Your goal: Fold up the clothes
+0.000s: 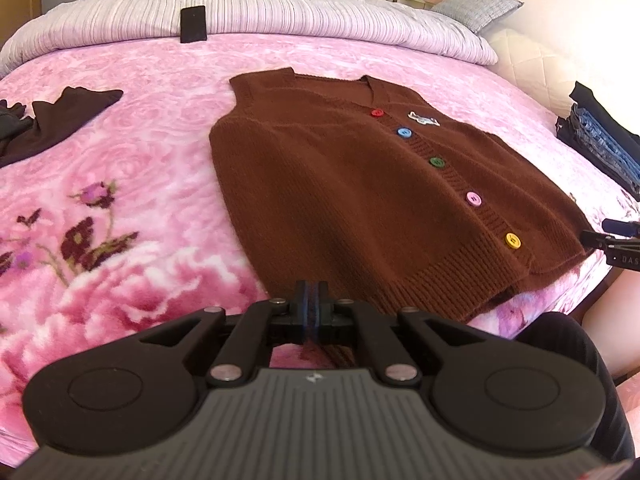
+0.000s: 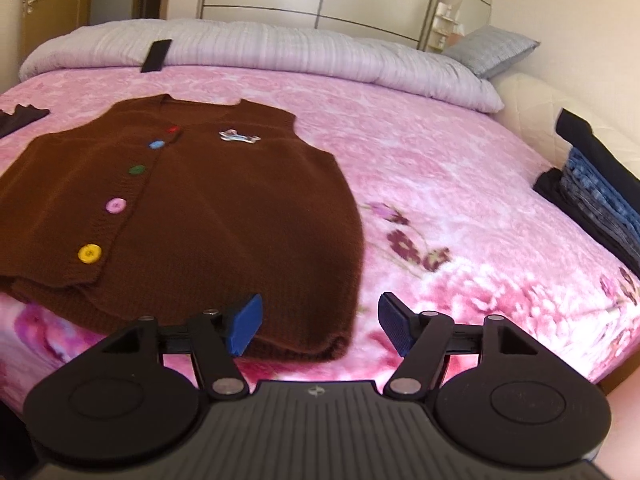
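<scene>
A brown knit vest [image 1: 360, 184] with several coloured buttons lies flat, front up, on the pink floral blanket [image 1: 120, 184]; it also shows in the right wrist view [image 2: 192, 208]. My left gripper [image 1: 311, 308] is shut at the vest's near left hem corner; brown fabric shows just under the closed pads, so it seems pinched. My right gripper [image 2: 320, 326] is open, its blue pads [image 2: 246, 322] apart just above the vest's near right hem corner, holding nothing. The right gripper's tip shows at the right edge of the left wrist view [image 1: 612, 240].
A dark garment [image 1: 52, 124] lies at the left of the bed. Folded jeans and dark clothes [image 2: 596, 196] are stacked at the right edge. A grey-white duvet [image 2: 280, 48], a black phone [image 1: 193, 24] and a grey pillow [image 2: 492, 50] lie at the far side.
</scene>
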The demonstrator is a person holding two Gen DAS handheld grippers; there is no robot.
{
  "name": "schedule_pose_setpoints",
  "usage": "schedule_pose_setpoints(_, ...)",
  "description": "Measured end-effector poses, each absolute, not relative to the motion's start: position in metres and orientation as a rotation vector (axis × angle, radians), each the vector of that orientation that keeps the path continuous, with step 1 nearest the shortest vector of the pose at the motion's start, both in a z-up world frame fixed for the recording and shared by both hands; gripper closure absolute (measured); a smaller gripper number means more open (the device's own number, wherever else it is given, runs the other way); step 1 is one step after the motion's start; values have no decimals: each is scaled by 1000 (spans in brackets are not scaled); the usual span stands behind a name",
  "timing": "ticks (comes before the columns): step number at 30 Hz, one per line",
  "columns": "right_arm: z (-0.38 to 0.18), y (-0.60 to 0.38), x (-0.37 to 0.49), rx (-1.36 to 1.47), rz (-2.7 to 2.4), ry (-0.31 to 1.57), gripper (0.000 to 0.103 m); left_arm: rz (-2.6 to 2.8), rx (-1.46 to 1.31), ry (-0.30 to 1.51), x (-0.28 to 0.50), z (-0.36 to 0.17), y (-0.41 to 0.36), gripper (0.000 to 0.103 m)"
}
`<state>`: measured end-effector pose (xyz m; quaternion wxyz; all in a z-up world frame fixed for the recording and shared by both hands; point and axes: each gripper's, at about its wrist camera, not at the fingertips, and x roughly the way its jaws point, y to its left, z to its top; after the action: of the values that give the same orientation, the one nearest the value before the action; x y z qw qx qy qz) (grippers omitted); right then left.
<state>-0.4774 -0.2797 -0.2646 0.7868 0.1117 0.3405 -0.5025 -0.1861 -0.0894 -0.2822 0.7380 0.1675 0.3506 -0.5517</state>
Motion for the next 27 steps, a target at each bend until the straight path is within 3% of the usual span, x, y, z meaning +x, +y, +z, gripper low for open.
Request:
schedule_pose_setpoints(10,-256,-267,-433,219,-958,706,36,-1186,414,710,-168,-274,-89,96)
schedule_pose_setpoints(19,-252,-249,-371,181,-811,702,36,-1173,473,645,-150,-270,-86,74)
schedule_pose_setpoints(22,-250,-243,-354,164,-768,705,36,-1169,487,627,-144,-270,-85,58)
schedule_pose_setpoints(24,-250,-237,-344,153,-739,711,36,-1169,500,611,-140,-271,-84,41)
schedule_pose_setpoints(27,-251,-226,-330,138,-698,722,36,-1171,540,564,-131,-271,-84,23)
